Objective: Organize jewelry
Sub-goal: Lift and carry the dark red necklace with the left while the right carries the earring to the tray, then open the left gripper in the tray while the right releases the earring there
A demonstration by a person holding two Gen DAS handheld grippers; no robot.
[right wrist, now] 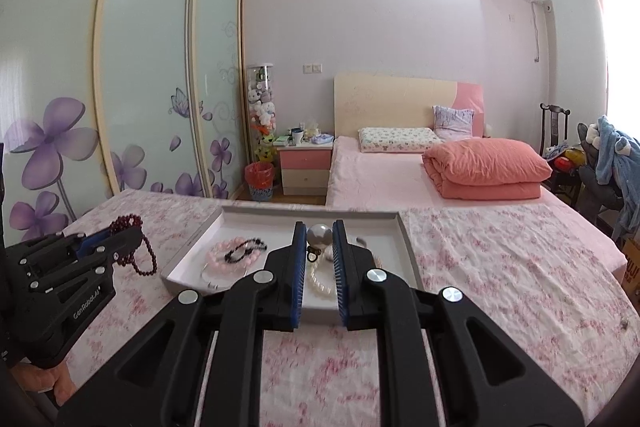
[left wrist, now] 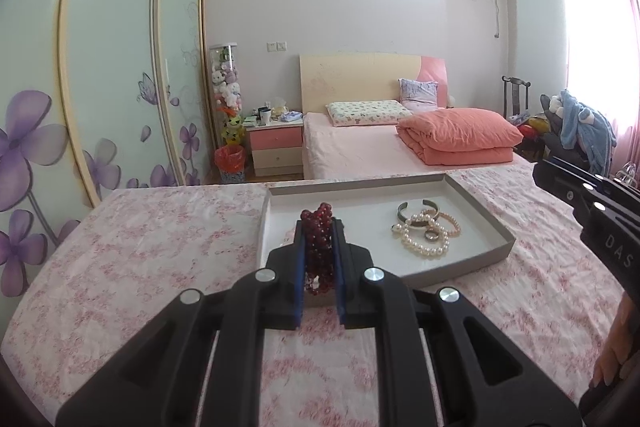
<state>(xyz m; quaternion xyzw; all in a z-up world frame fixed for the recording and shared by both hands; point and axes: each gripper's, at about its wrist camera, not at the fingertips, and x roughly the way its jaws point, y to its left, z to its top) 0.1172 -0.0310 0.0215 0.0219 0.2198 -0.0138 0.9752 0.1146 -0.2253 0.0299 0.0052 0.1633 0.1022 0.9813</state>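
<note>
**Two grippers, each clamped on jewelry at a shallow tray**

Pink floral bedding [left wrist: 160, 247] covered the near surface of a bedroom, and a shallow white tray [left wrist: 480, 247] with grey outer walls was set on it. Behind, a bed with a folded salmon quilt [left wrist: 460, 141], a pink nightstand [left wrist: 276, 147] and sliding wardrobe doors [left wrist: 112, 67] printed with purple flowers were seen.

The left gripper [left wrist: 319, 227] was seen closed on a dark red bead strand [left wrist: 318, 247], which was bunched between the blue pads, with loops spilling above and below them. From the right wrist view, this strand [right wrist: 132, 243] was seen hanging over the bedding, just left of the tray's [right wrist: 404, 243] left wall.

The right gripper [right wrist: 319, 235] was seen closed on a large grey pearl [right wrist: 319, 235], held above the tray near its middle; a white pearl strand [right wrist: 320, 277] was seen hanging below it.

Inside the tray, a white pearl necklace [left wrist: 424, 239], a peach bead bracelet [left wrist: 452, 225], a metal cuff bangle [left wrist: 418, 211] and a small ring [left wrist: 431, 235] were piled together in the right half. A pink bead bracelet [right wrist: 224, 259] and a black bead bracelet [right wrist: 246, 249] were seen touching in the left half.
</note>
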